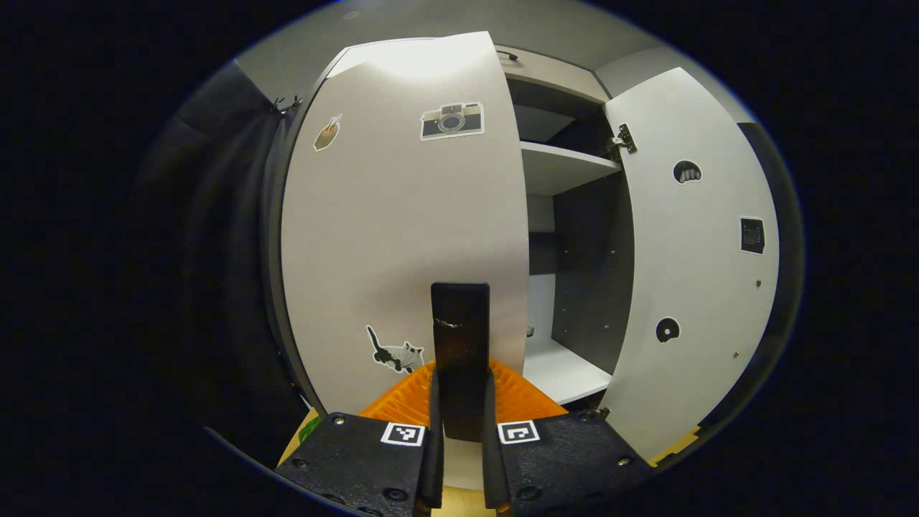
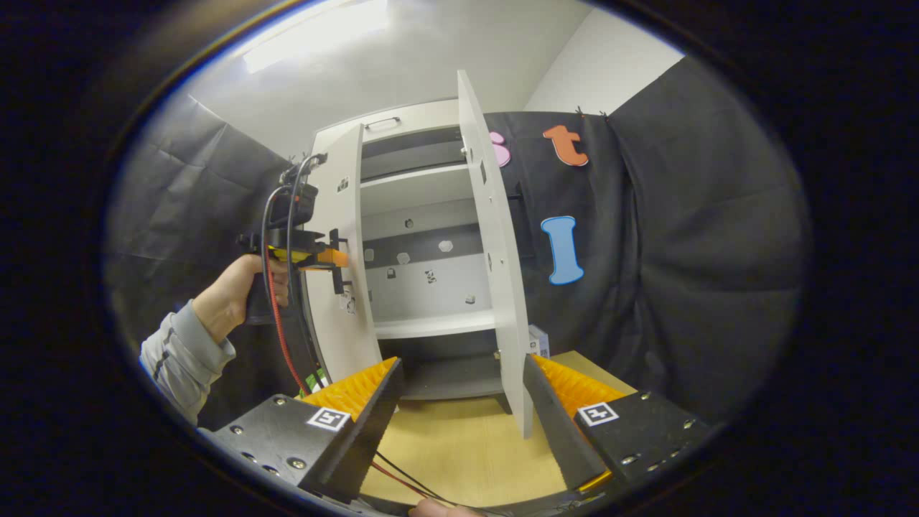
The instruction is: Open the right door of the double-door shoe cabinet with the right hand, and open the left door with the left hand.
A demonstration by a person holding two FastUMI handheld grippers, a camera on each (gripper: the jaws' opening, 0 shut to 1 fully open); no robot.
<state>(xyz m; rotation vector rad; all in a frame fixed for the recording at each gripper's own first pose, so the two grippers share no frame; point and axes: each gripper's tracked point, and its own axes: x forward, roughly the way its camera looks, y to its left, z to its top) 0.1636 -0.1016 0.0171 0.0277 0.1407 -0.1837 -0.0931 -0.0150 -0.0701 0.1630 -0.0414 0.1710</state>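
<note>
The shoe cabinet [image 2: 423, 287] stands on the wooden desk [image 2: 459, 445], and everything here is placed against it. At its left side, a hand [image 2: 233, 291] in a grey sleeve [image 2: 183, 355] holds the left tool [image 2: 337, 269] level, fingers pointing at the left door's free edge. In the left gripper view that tool [image 1: 460, 424] is pinching the black handle [image 1: 460, 345] on the left door [image 1: 402, 237], both fingers pressed to its sides. The door stands partly open, angled out from the cabinet front, so this half seems underway rather than finished; I judge it needs more swing.

Toward the cabinet's right side, the right door [image 2: 495, 258] is swung wide, edge-on in the right gripper view, with the shelves [image 2: 431, 324] exposed. That half looks done. The right tool [image 2: 459, 402] sits in front of the cabinet above the desk, fingers spread, gripping nothing, with the door's lower edge between them.
</note>
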